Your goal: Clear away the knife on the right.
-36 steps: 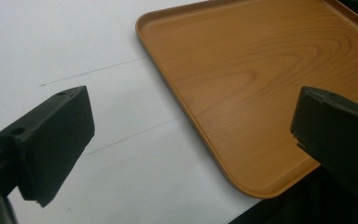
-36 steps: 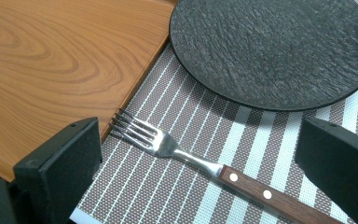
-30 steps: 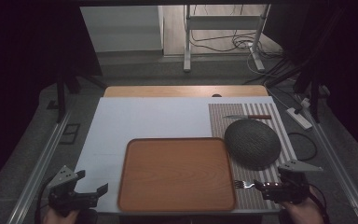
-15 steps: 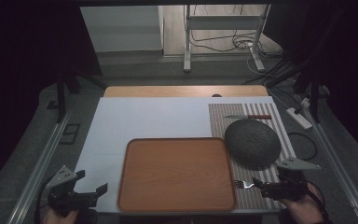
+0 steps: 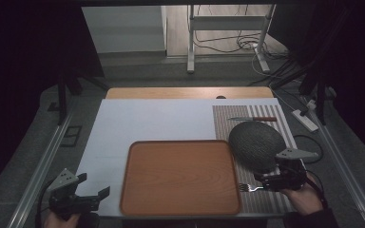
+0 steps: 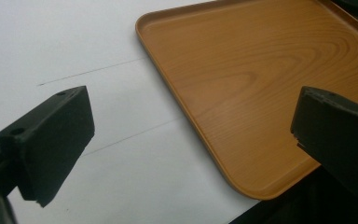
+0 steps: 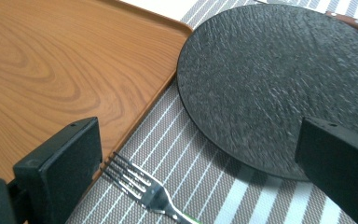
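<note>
Silver metal fork lies on the grey-and-white striped placemat, tines toward the wooden tray, just beside the tray's near right corner; in the high view the fork sits at the mat's near end. My right gripper hovers over its handle, jaws spread wide on either side, nothing between them yet. The fork passes between my jaws in the right gripper view, untouched as far as I can tell.

Rounded rectangular orange-brown wooden tray: bare wood grain, nothing lying in it. Rests on the white table sheet.

Round black textured plate: nothing on it. Sits on the striped mat, just beside the tray's right edge. Beyond it, a wooden-handled knife lies on the mat's far end.

My left gripper hangs at the near left table corner, jaws released and wide apart, holding nothing, the tray's near left corner ahead of it.
</note>
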Tool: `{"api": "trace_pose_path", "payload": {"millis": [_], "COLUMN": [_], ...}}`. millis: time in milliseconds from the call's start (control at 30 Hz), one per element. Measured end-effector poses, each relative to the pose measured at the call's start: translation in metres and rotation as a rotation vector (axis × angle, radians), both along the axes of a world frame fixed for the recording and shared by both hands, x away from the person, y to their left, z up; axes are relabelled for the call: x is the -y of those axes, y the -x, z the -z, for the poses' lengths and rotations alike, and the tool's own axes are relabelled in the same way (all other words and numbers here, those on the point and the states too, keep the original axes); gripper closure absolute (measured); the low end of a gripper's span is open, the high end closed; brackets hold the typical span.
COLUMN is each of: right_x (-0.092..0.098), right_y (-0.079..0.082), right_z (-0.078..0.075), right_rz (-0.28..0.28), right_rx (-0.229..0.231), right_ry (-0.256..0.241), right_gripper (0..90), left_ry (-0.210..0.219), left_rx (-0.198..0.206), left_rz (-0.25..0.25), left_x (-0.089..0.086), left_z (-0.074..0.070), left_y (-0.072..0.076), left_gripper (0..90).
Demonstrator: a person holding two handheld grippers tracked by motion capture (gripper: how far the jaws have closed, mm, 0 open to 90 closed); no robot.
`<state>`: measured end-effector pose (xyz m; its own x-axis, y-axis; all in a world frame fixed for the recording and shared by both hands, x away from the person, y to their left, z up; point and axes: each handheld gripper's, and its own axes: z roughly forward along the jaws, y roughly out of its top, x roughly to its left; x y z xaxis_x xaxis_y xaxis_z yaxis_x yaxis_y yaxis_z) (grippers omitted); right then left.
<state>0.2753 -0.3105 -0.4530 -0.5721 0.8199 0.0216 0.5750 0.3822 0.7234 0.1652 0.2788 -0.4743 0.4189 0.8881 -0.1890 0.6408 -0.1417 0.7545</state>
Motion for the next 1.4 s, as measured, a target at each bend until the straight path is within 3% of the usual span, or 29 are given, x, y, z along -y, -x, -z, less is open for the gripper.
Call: {"api": "trace_pose_path", "payload": {"millis": [567,1400], "right_x": [-0.007,-0.014], "right_y": [-0.040,-0.117], "right_z": [0.002,0.013], "right_rz": [0.011,0.066], "right_rx": [-0.021,-0.047], "right_ry": [0.019,0.056], "right_gripper": [0.7,0.0], "left_ry": [-0.007,-0.007], "left_rx": [-0.003,-0.010], "left_rz": [0.006,0.007], "left_x": [0.001,0.001], "left_z": [0.000,0.000], "left_y": [-0.001,-0.002], "left_gripper": [0.2,0.1]}}
